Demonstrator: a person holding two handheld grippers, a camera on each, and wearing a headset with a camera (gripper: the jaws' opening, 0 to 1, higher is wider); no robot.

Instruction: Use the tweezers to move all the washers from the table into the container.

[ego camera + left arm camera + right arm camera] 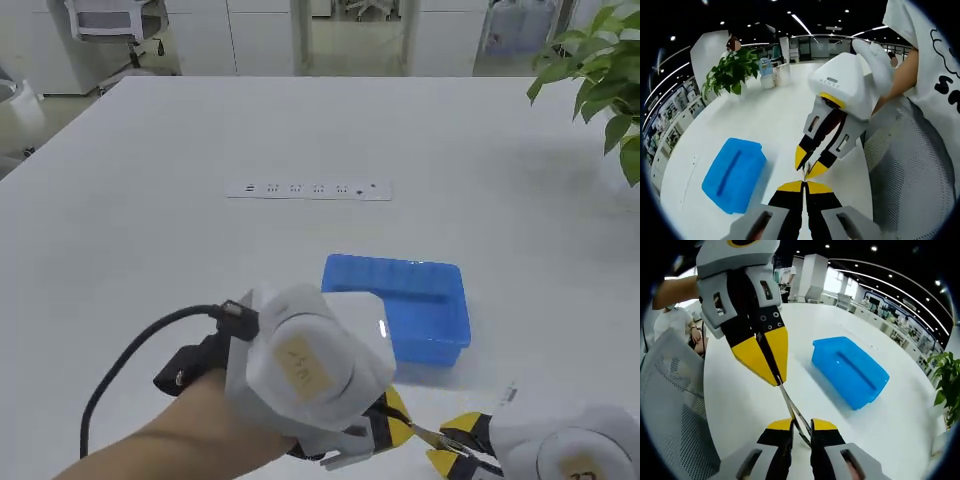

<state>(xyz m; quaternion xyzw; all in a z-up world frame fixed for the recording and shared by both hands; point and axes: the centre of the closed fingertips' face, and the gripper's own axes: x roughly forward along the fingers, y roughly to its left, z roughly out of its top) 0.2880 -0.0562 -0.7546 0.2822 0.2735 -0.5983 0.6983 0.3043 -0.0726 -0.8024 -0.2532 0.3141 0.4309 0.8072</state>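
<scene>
Steel tweezers (pixel 790 407), one pair, thin, bridging the two grippers; in the head view they sit at 6 o'clock, low over the white table (pixel 300 120).

Hazards, as judged: two claws share one slender tool. A pull or twist between the hands could bend it or spring it loose. Letting go too early in a handover would drop it. A squeeze at the wrong spot would shut the prongs with no washer between them.

Left gripper (pixel 774 380): yellow tips pressed together on the far end of the tweezers; nothing else touched.

Right gripper (pixel 801 427): jaws all but together, only a narrow slit, pinching the near end of the tweezers.

Blue plastic container (pixel 430 345): on the table at 1 o'clock from the left gripper, near but apart from both claws.

Washers: too small to make out; where they lie cannot be told.

Power strip (pixel 308 190): white, flat, at 12 o'clock beyond the container.

Plant (pixel 600 70): green leaves at 2 o'clock, table edge.
</scene>
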